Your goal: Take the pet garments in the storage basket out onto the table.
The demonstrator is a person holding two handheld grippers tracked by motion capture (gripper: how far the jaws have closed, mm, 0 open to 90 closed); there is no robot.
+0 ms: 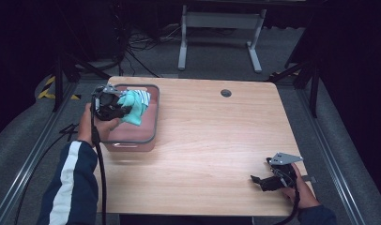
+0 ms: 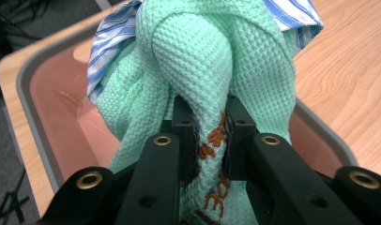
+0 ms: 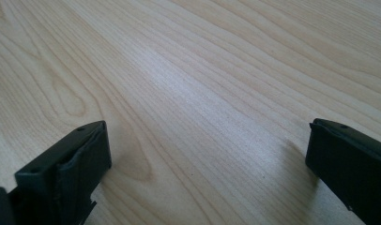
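Observation:
A mint-green waffle cloth (image 1: 133,109) (image 2: 198,70) with orange marks, bunched with a blue-and-white striped cloth (image 1: 142,96) (image 2: 109,42), hangs over a pink bin (image 1: 151,123) (image 2: 62,126) with a grey rim at the table's left. My left gripper (image 1: 124,110) (image 2: 211,140) is shut on the green cloth, its jaws pinching a fold. My right gripper (image 1: 257,180) (image 3: 207,164) rests low over the wooden table (image 1: 212,140) near the front right corner, open, with bare wood between its jaws.
A round cable hole (image 1: 225,93) sits in the tabletop near the back edge. Behind the table stands a grey metal frame (image 1: 221,33) on the carpeted floor. Rails run along both sides of the table.

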